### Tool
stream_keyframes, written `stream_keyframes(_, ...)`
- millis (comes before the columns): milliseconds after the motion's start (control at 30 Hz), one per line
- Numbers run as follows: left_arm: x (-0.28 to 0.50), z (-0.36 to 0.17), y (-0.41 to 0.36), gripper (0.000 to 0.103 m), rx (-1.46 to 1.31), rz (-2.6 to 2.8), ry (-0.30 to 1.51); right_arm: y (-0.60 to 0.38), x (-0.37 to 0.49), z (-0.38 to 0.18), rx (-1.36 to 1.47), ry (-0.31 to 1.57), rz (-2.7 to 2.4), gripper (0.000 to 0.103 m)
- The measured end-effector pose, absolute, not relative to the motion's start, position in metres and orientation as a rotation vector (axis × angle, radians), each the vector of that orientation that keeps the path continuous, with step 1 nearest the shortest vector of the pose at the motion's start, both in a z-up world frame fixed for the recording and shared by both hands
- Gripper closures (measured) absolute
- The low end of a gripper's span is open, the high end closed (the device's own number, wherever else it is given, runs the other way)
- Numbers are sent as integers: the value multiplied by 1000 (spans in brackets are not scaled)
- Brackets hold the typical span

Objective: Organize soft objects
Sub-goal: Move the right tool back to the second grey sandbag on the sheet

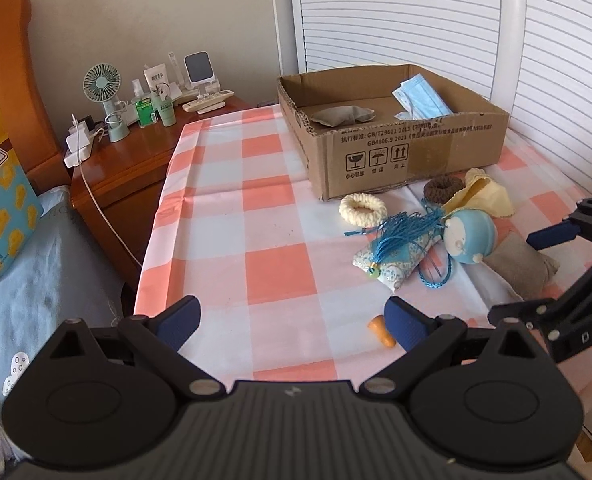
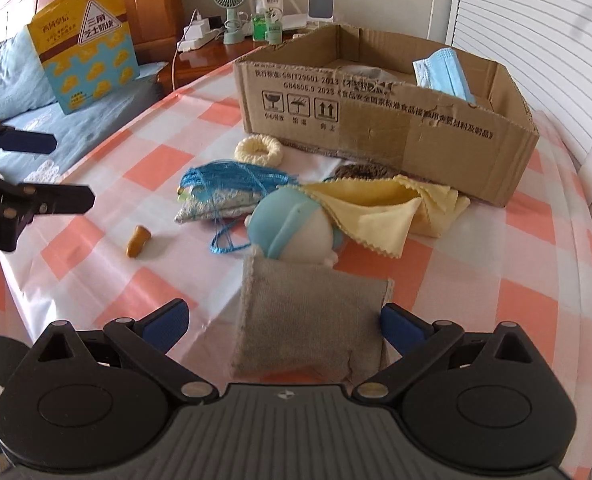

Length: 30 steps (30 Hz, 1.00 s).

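Note:
A cardboard box (image 1: pixel 416 152) (image 2: pixel 416 136) stands at the back of the checked table and holds a grey pouch (image 1: pixel 342 115) and blue face masks (image 1: pixel 422 98) (image 2: pixel 444 72). In front lie a cream scrunchie (image 1: pixel 363 209) (image 2: pixel 259 149), a brown scrunchie (image 1: pixel 444 191), a yellow cloth (image 2: pixel 380 208), a blue tasselled sachet (image 1: pixel 396 254) (image 2: pixel 223 192), a blue round toy (image 1: pixel 470 236) (image 2: pixel 291 228), an orange earplug (image 1: pixel 382 333) (image 2: pixel 137 241) and a grey beanbag (image 1: pixel 522 266) (image 2: pixel 312 324). My right gripper (image 2: pixel 281 326) is open, its fingers either side of the grey beanbag. My left gripper (image 1: pixel 293 322) is open and empty.
A wooden nightstand (image 1: pixel 135 168) at the left holds a small fan (image 1: pixel 103 96), bottles and chargers. A bed with a snack bag (image 2: pixel 83 44) lies left of the table. White slatted doors (image 1: pixel 456 20) stand behind the box.

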<state>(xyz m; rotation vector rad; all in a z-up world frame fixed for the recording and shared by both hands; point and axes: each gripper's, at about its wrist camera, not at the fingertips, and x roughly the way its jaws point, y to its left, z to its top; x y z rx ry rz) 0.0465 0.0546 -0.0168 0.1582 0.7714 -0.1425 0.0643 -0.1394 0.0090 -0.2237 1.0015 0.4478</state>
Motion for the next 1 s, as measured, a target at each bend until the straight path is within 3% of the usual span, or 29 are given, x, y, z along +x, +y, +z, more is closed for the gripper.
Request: stream_keyframes(1000,55,-49,24,5,210,-270,843,-164,46,-6,-159,881,75,0)
